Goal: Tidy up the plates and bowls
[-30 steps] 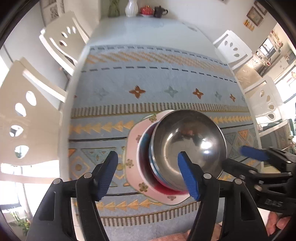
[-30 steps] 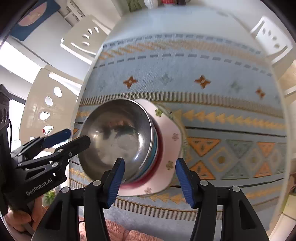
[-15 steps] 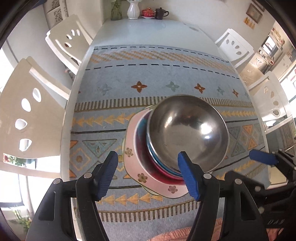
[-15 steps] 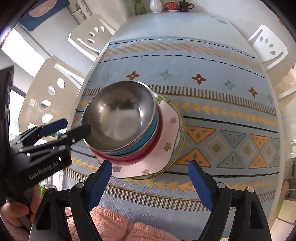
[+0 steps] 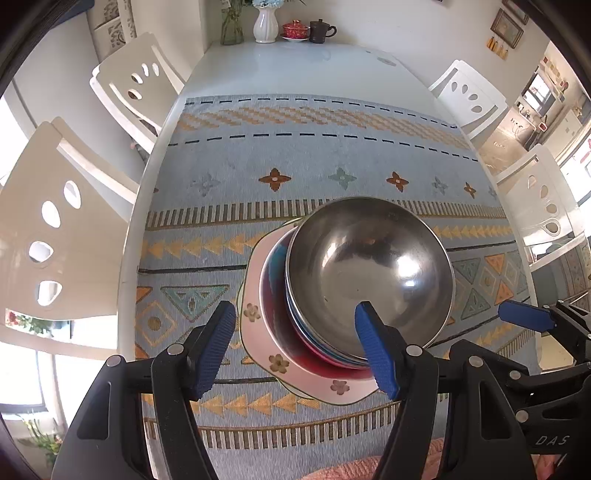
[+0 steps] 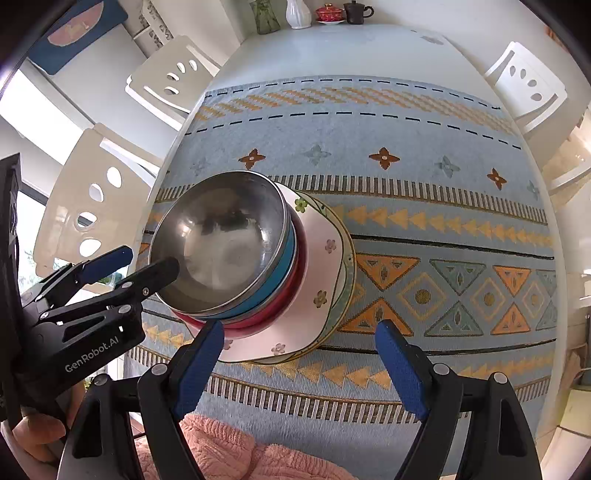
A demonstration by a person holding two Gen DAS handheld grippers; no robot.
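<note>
A steel bowl (image 5: pixel 369 273) tops a stack: a blue bowl (image 6: pixel 286 273), a red bowl (image 5: pixel 280 332), then a pink flowered plate (image 5: pixel 255 317) on a green-rimmed plate (image 6: pixel 347 266). The stack stands on the patterned cloth near the table's front. The steel bowl shows in the right wrist view (image 6: pixel 221 240) too. My left gripper (image 5: pixel 295 350) is open and empty, above and just short of the stack's front left. My right gripper (image 6: pixel 299 363) is open and empty, held back from the stack's front right. Each gripper shows in the other's view (image 6: pixel 129 264) (image 5: pixel 528 319).
The blue patterned cloth (image 5: pixel 314 155) covers most of the white table (image 5: pixel 295 70). A vase (image 5: pixel 265 24), a red lidded cup (image 5: pixel 295 28) and a dark mug (image 5: pixel 321 31) stand at the far end. White chairs (image 5: pixel 55 221) (image 5: pixel 469 96) line both sides.
Both grippers have pulled back and up from the stack. The right gripper's jaws have opened wider. The stack has not moved.
</note>
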